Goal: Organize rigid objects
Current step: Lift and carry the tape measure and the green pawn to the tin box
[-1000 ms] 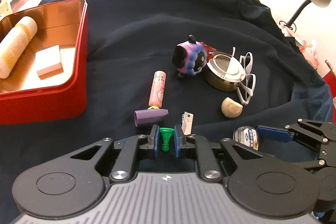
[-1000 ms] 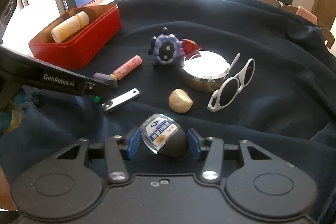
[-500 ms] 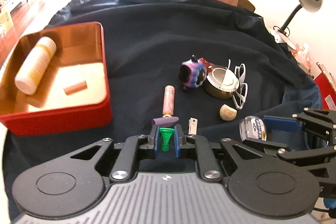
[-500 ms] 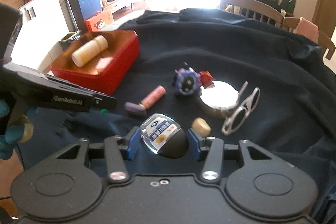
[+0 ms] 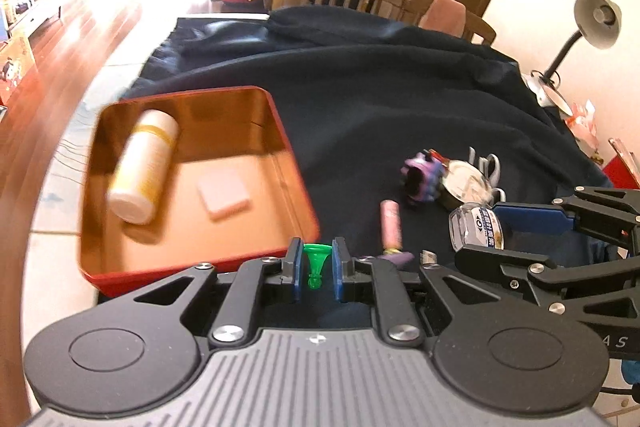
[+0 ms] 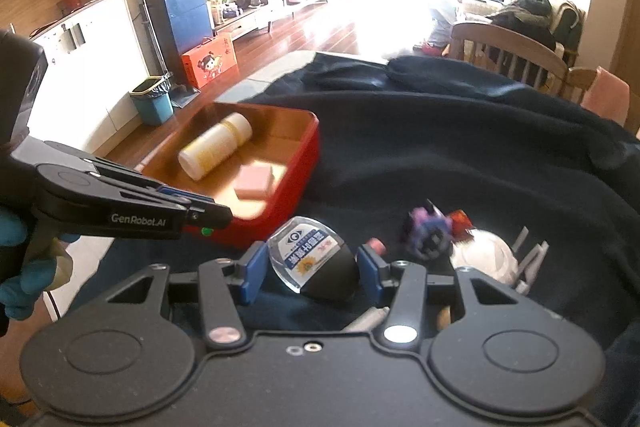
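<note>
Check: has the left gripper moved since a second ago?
Yes. The left gripper, holding the green piece, has risen and swung left toward the red tin.

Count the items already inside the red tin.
2: a white-and-yellow bottle lying on its side along the red tin's left wall, and a pink block flat near the middle. Nothing else shows inside.

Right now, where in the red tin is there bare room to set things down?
Tin: bare floor along the right wall beyond the pink block, and the far right corner. The left side is taken by the bottle.
</note>
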Demonstrator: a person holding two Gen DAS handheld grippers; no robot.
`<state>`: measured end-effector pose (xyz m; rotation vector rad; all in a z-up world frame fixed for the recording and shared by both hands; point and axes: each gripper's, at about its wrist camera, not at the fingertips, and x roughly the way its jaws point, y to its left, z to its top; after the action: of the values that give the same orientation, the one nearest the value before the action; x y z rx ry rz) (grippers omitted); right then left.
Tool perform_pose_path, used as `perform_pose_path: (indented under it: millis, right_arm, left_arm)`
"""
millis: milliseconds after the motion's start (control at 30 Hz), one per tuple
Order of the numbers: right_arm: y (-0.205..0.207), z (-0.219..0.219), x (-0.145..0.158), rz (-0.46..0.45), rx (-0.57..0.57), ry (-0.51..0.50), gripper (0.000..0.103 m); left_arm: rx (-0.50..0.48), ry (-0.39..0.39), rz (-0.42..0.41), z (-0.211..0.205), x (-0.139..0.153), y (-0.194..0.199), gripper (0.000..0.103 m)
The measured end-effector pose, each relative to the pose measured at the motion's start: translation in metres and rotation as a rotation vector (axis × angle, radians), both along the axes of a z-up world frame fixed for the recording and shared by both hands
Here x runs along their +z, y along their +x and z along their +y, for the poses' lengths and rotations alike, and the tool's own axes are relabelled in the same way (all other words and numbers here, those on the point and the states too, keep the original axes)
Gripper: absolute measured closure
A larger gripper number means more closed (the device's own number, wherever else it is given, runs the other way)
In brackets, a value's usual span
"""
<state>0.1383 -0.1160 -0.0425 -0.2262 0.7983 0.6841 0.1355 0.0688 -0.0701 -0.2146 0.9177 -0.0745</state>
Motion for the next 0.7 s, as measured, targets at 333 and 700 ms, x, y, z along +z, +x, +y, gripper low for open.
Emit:
perform_pose_path:
  millis: [333,700]
  right_arm:
    - [0.020,0.078,-0.008,-0.005,0.025,-0.028,0.055]
    - [0.043,0.139,-0.037,0.030,0.012,-0.082,0.055]
  left_arm:
    - [0.008,0.015,-0.001,0.062,0.000,0.032,0.089]
    - [-0.026,0.004,0.010,0.096,-0.014,0.092,0.089]
